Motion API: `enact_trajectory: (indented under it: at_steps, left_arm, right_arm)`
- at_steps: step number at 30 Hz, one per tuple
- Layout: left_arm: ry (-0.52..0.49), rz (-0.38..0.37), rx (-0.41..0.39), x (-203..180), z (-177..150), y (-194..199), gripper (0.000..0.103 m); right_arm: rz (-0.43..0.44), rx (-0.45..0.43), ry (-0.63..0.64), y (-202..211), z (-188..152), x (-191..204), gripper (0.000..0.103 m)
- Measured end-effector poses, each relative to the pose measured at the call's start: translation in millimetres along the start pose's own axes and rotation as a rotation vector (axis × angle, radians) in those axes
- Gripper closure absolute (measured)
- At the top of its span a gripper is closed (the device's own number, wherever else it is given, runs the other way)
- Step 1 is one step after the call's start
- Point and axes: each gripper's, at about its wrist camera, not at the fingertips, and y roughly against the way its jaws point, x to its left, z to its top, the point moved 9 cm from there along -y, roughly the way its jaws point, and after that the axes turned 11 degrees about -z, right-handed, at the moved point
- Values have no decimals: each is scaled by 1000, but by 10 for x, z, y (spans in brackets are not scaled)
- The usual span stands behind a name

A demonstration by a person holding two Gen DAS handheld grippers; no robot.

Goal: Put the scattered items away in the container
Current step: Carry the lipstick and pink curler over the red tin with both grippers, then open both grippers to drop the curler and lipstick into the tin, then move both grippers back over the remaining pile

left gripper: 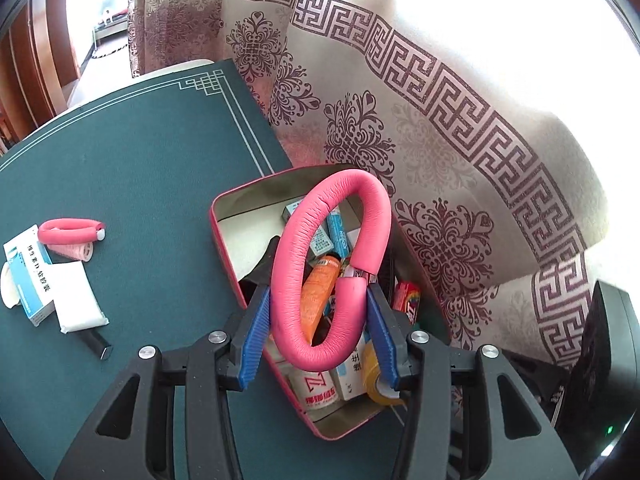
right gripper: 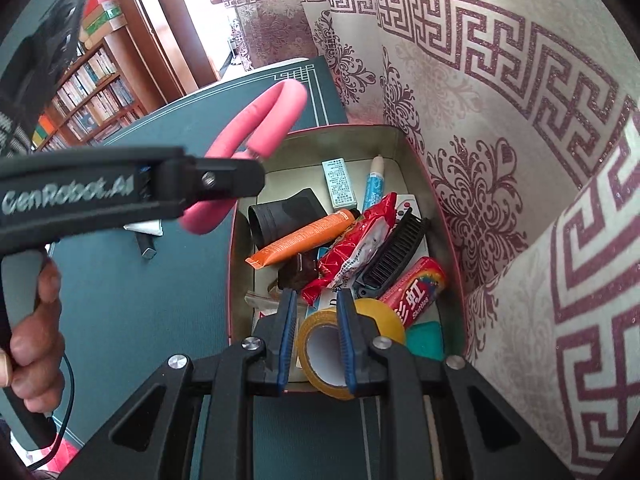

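Note:
My left gripper (left gripper: 318,292) is shut on a pink foam loop (left gripper: 288,280) and holds it upright over the red-rimmed tin box (left gripper: 224,248). In the right wrist view the same loop (right gripper: 276,120) hangs above the box's far left corner, and a hand (right gripper: 36,340) grips the left tool's handle. My right gripper (right gripper: 317,298) is shut on a yellow tape roll (right gripper: 380,320) at the box's near end (right gripper: 234,280); the roll's left wall sits between the pads. On the green table lie a second pink loop (left gripper: 68,232), a blue-white carton (left gripper: 32,276), a white packet (left gripper: 78,300) and a small black piece (left gripper: 96,344).
The box holds an orange tube (right gripper: 308,232), a red packet (right gripper: 360,240), a black comb (right gripper: 394,256), a red candy pack (right gripper: 416,292) and a black funnel (right gripper: 280,216). A patterned curtain (left gripper: 440,120) hangs right beside the box. A bookshelf (right gripper: 88,92) stands far left.

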Motion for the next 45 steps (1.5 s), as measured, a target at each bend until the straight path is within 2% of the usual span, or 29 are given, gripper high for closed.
enact_trajectory:
  at_steps: [5, 9, 11, 22, 29, 33, 40, 45]
  left_arm:
    - [58, 15, 79, 26, 20, -228, 46]
    - [72, 28, 70, 104, -41, -172, 46]
    - [88, 37, 67, 195, -85, -115, 46]
    - [226, 151, 51, 948, -389, 186, 46]
    - [330, 192, 34, 1415, -662, 445, 46]
    - [393, 217, 18, 1728, -825, 652, 46]
    - [505, 252, -13, 2260, -1086, 984, 46]
    - [557, 266, -23, 2555, -1215, 1136, 46]
  right_arm:
    - [11, 0, 8, 13, -17, 6, 77]
    - [19, -7, 7, 23, -16, 15, 67]
    - [22, -5, 5, 14, -15, 22, 67]
    - [56, 6, 29, -5, 1, 285, 57]
    - [99, 18, 52, -3, 5, 573, 56]
    - [122, 31, 61, -22, -10, 752, 52]
    - [183, 82, 80, -97, -66, 1123, 48]
    - [195, 109, 120, -190, -97, 1411, 47]
